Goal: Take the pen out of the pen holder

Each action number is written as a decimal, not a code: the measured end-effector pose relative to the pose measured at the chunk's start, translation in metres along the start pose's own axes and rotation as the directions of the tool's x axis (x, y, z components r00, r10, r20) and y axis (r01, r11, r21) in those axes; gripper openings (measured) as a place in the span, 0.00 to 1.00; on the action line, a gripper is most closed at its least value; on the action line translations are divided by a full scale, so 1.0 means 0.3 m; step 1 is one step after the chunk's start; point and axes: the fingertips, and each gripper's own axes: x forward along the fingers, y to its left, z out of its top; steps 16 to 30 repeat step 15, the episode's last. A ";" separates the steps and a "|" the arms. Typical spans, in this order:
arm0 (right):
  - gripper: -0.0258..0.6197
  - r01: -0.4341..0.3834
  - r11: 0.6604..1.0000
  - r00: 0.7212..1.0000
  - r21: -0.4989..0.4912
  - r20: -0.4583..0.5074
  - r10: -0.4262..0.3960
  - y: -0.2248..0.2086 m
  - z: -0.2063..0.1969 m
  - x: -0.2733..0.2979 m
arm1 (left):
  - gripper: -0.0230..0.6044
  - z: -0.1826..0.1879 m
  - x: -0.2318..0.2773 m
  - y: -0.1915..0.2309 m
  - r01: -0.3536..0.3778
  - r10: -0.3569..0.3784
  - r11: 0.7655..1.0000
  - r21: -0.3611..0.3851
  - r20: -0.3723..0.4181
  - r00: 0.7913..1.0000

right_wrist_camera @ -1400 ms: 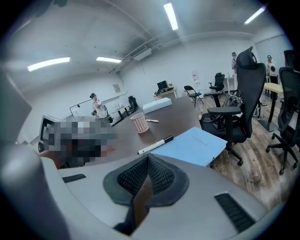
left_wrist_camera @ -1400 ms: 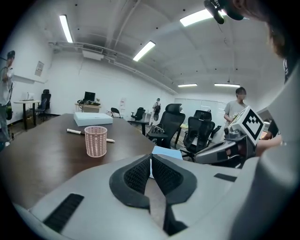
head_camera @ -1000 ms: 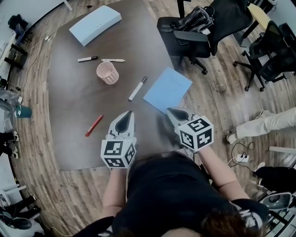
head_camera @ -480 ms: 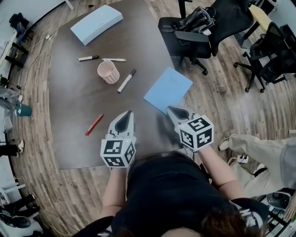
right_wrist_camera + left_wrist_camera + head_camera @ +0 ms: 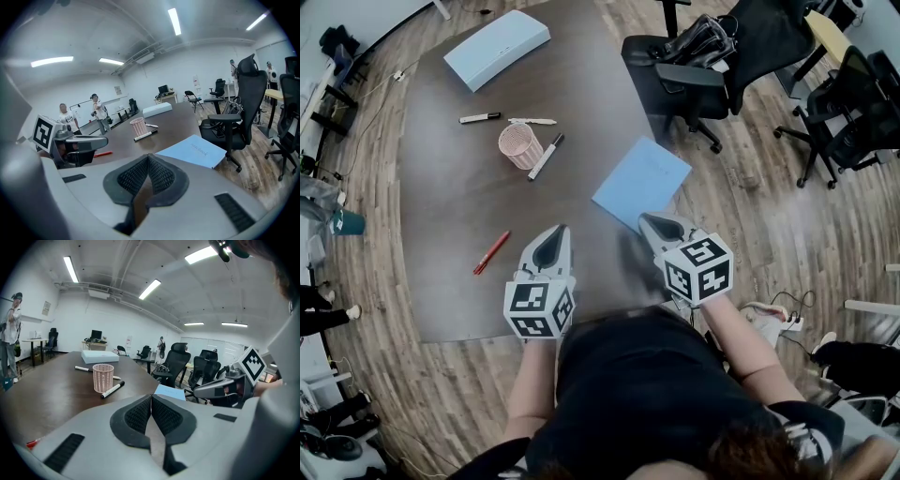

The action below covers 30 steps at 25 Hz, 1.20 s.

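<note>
Pen holder (image 5: 520,145) looks empty from all three views. I see no barrel above the rim, though I can't see its bottom, so I'd say the extraction is either done or not set up yet. Pens, left to right relative to the holder: red pen (image 5: 490,252) near-left of it and well apart, black-capped marker (image 5: 478,118) just behind-left, white pen (image 5: 531,121) just behind. A black-and-white marker (image 5: 546,157) lies flat just to its right, and I can't tell whether it touches the mesh. The blue notebook (image 5: 641,178) is further right, well apart from the holder. If a pen does need pulling: come in from above the holder, open the jaws before reaching the rim, pinch high on the barrel and lift straight up. The mesh cup looks light and would likely tip or drag if pulled sideways, so bracing its wall with the other gripper would help. Left gripper (image 5: 151,399): clenched, pads pressed together, nothing between them. It sits at the near table (image 5: 450,206) edge, well short of the holder and pointed roughly at it. Right gripper (image 5: 148,160): same, jaws closed on nothing, near-right of the holder just in front of the notebook's corner. Neither gripper touches a pen or the holder.
</note>
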 end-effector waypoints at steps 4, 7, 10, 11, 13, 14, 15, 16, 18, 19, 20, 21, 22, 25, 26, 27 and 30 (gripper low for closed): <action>0.07 0.003 1.000 1.000 -0.001 0.000 -0.003 -0.001 0.004 -0.001 | 0.09 0.003 -0.004 0.003 -0.003 0.003 1.000 -0.002 0.000 1.000; 0.07 0.003 1.000 1.000 -0.002 0.001 -0.003 0.000 0.010 -0.003 | 0.09 0.005 -0.005 0.006 -0.007 0.007 1.000 -0.003 0.000 1.000; 0.07 0.003 1.000 1.000 -0.003 0.002 -0.003 0.001 0.008 -0.001 | 0.09 0.002 -0.006 0.010 -0.009 0.009 1.000 -0.005 0.002 1.000; 0.07 0.003 1.000 1.000 -0.003 0.002 -0.003 0.000 0.009 0.000 | 0.09 0.002 -0.006 0.011 -0.009 0.009 1.000 -0.005 0.002 1.000; 0.07 0.004 1.000 1.000 -0.003 0.002 -0.004 -0.001 0.011 0.003 | 0.09 0.004 -0.004 0.014 -0.009 0.009 1.000 -0.006 0.002 1.000; 0.07 0.005 1.000 1.000 -0.002 0.002 -0.005 -0.002 0.013 0.004 | 0.09 0.005 -0.004 0.016 -0.009 0.009 1.000 -0.006 0.002 1.000; 0.07 0.006 1.000 1.000 -0.002 0.002 -0.006 -0.002 0.015 0.005 | 0.09 0.006 -0.004 0.018 -0.009 0.009 1.000 -0.006 0.002 1.000; 0.07 0.006 1.000 1.000 -0.002 0.002 -0.006 -0.002 0.015 0.005 | 0.09 0.006 -0.004 0.018 -0.009 0.009 1.000 -0.006 0.002 1.000; 0.07 0.006 1.000 1.000 -0.002 0.002 -0.006 -0.002 0.015 0.005 | 0.09 0.006 -0.004 0.018 -0.009 0.009 1.000 -0.006 0.002 1.000; 0.07 0.006 1.000 1.000 -0.002 0.002 -0.006 -0.002 0.015 0.005 | 0.09 0.006 -0.004 0.018 -0.009 0.009 1.000 -0.006 0.002 1.000; 0.07 0.006 1.000 1.000 -0.002 0.002 -0.006 -0.002 0.015 0.005 | 0.09 0.006 -0.004 0.018 -0.009 0.009 1.000 -0.006 0.002 1.000; 0.07 0.006 1.000 1.000 -0.002 0.002 -0.006 -0.002 0.015 0.005 | 0.09 0.006 -0.004 0.018 -0.009 0.009 1.000 -0.006 0.002 1.000; 0.07 0.006 1.000 1.000 -0.002 0.002 -0.006 -0.002 0.015 0.005 | 0.09 0.006 -0.004 0.018 -0.009 0.009 1.000 -0.006 0.002 1.000; 0.07 0.006 1.000 1.000 -0.002 0.002 -0.006 -0.002 0.015 0.005 | 0.09 0.006 -0.004 0.018 -0.009 0.009 1.000 -0.006 0.002 1.000; 0.07 0.006 1.000 1.000 -0.002 0.002 -0.006 -0.002 0.015 0.005 | 0.09 0.006 -0.004 0.018 -0.009 0.009 1.000 -0.006 0.002 1.000; 0.07 0.006 1.000 1.000 -0.002 0.002 -0.006 -0.002 0.015 0.005 | 0.09 0.006 -0.004 0.018 -0.009 0.009 1.000 -0.006 0.002 1.000; 0.07 0.006 1.000 1.000 -0.002 0.002 -0.006 -0.002 0.015 0.005 | 0.09 0.006 -0.004 0.018 -0.009 0.009 1.000 -0.006 0.002 1.000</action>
